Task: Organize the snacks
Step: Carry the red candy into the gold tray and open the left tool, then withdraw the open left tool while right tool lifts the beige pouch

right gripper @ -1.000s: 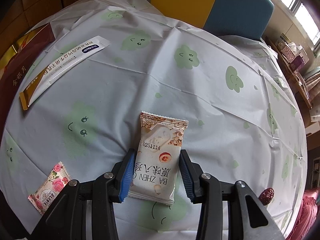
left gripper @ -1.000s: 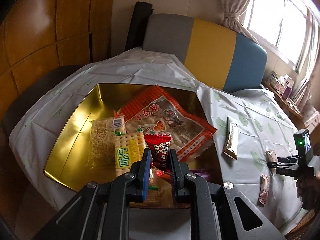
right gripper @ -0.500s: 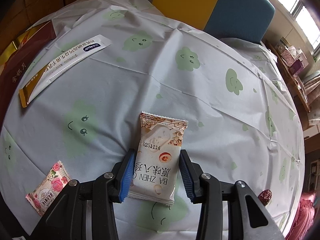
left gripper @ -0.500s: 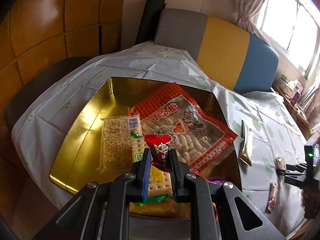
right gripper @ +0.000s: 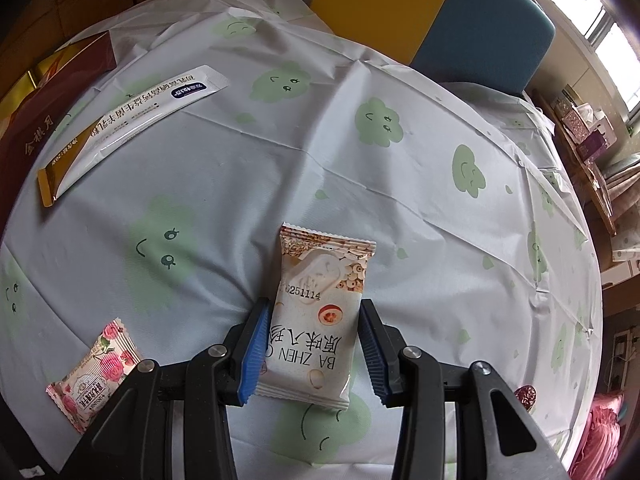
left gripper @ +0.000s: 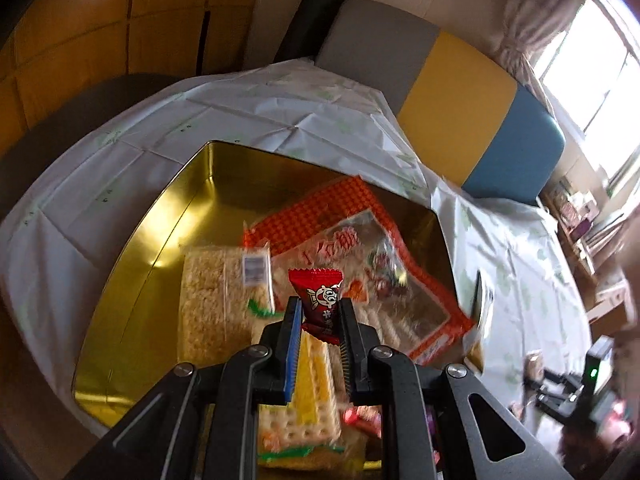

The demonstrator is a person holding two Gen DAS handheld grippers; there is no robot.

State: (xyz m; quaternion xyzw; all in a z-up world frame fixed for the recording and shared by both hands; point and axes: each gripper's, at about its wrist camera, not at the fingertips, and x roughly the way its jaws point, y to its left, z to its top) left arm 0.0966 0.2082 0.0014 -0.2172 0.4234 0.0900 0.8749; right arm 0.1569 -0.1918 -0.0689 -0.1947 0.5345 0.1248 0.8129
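Note:
My left gripper [left gripper: 319, 308] is shut on a small red candy packet [left gripper: 318, 294] and holds it over the gold tin tray [left gripper: 168, 220]. In the tray lie a large orange snack bag [left gripper: 360, 256], a rice cracker pack [left gripper: 216, 292] and a yellow biscuit pack [left gripper: 308, 396]. My right gripper [right gripper: 312, 320] is open, with its fingers on either side of a white BA ZHEN snack packet [right gripper: 316, 316] that lies on the tablecloth. A long white and gold sachet [right gripper: 132, 124] and a small rose-print packet [right gripper: 96, 372] lie to the left.
The table has a white cloth with green cloud prints [right gripper: 400, 184]. A red box [right gripper: 52, 120] stands at the far left. A red date [right gripper: 525, 394] lies at the right edge. A grey, yellow and blue chair back [left gripper: 440, 76] stands behind the table.
My left gripper has moved forward over the tray with the red candy packet in it. The right gripper and the white packet have stayed in place.

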